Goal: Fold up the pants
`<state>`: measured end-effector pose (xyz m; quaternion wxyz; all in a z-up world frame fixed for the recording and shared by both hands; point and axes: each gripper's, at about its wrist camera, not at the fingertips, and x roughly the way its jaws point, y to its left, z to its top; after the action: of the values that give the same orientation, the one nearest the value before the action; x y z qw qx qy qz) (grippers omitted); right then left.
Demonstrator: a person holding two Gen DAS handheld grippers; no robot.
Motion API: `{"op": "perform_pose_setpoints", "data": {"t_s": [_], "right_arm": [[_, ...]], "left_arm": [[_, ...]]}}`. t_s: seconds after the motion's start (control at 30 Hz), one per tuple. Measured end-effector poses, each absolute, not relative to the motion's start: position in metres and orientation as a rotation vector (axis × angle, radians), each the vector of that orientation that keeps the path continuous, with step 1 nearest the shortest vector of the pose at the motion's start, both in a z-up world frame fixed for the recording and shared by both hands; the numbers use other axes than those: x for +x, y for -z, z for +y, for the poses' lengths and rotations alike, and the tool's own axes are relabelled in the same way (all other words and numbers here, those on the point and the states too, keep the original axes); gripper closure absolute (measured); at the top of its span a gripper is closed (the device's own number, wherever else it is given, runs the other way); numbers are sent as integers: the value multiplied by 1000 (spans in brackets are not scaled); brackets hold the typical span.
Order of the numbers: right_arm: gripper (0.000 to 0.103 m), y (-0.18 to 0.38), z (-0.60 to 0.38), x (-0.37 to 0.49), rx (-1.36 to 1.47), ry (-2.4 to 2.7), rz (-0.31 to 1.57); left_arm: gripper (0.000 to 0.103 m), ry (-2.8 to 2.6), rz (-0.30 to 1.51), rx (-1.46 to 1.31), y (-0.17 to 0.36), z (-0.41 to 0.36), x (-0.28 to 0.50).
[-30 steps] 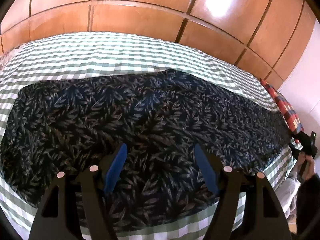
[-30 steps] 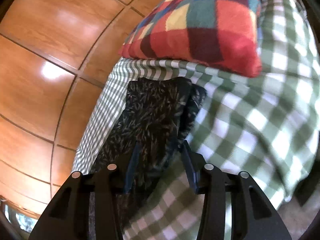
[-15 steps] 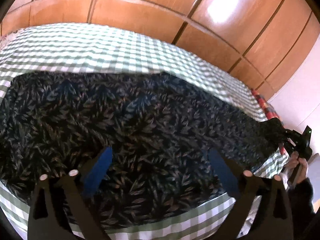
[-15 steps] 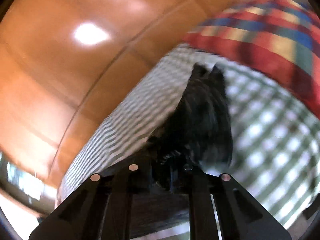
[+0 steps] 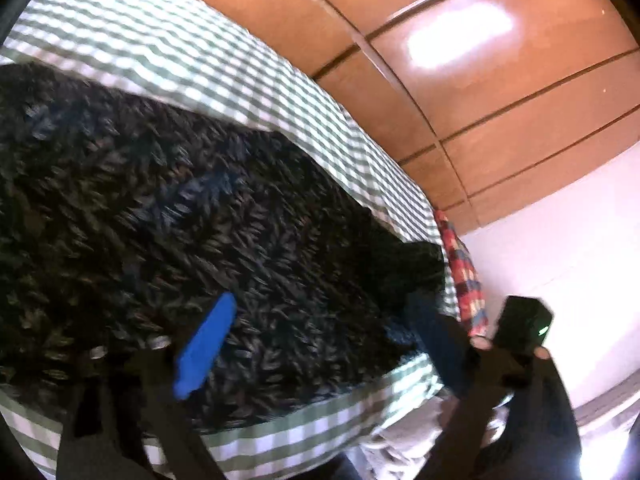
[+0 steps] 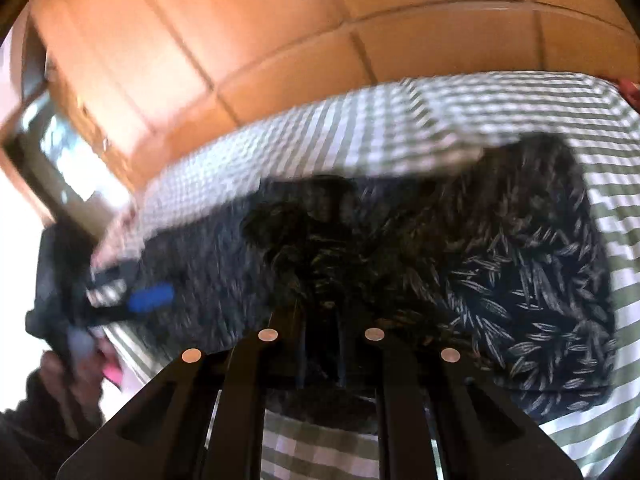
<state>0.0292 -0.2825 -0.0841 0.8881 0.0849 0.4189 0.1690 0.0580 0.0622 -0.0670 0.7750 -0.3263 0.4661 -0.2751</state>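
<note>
Dark leaf-print pants (image 5: 168, 216) lie lengthwise on a green-and-white checked bed (image 5: 224, 68). My left gripper (image 5: 316, 332) is open, its blue pads (image 5: 206, 344) spread wide just above the pants near the front edge. My right gripper (image 6: 320, 312) is shut on the hem end of the pants (image 6: 532, 264) and holds it lifted, with the cloth doubling back over the rest. In the left wrist view the right gripper (image 5: 520, 328) shows at the far right with the raised pants end beside it. The left gripper also shows blurred in the right wrist view (image 6: 152, 298).
A wooden panelled wall (image 5: 460, 40) runs behind the bed. A red plaid pillow (image 5: 464, 276) lies at the bed's right end. A white wall (image 5: 560, 240) stands to the right. The bed's front edge (image 5: 280, 432) is just below the left gripper.
The right gripper closed on the pants' hem end and carried it up and back toward the left gripper. The left gripper opened wider and turned toward the right end of the bed.
</note>
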Motion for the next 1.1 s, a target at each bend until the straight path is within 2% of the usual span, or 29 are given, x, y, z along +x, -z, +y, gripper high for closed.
{"op": "perform_pose_setpoints", "data": {"t_s": [0.13,0.3,0.33,0.37,0.4,0.43,0.6,0.7,0.8,0.87,0.93,1.03,1.1], "right_arm": [[93,95,-278,17,82,-339,874],[92,92,-294,9,113,-368,852],[89,91,-298,4,129,-394,855],[73,92,-301,0,150,-427,868],[51,92,-301,-5,165,-450,878],[46,91,-301,-10,172,-471,874],[45,84,-321,-33,190,-471,863],[45,80,-344,-43,230,-427,849],[45,77,-366,-44,281,-365,831],[45,75,-379,-47,311,-334,817],[45,72,-390,-48,348,-295,800],[45,68,-409,-50,393,-245,773],[45,68,-415,-48,419,-223,766]], "left_arm": [[18,673,1038,-731,68,45,62],[18,774,1090,-794,74,8,77],[18,782,1109,-803,77,0,81],[18,792,1121,-808,79,-6,85],[18,808,1140,-813,82,-16,88],[18,812,1158,-816,85,-23,92],[21,793,1228,-792,97,-56,106],[35,775,1246,-733,96,-74,110],[60,729,1273,-661,96,-84,111],[91,707,1260,-613,92,-90,110],[92,705,1211,-597,85,-91,108],[92,719,1024,-568,55,-77,92],[92,709,981,-547,44,-63,85]]}}
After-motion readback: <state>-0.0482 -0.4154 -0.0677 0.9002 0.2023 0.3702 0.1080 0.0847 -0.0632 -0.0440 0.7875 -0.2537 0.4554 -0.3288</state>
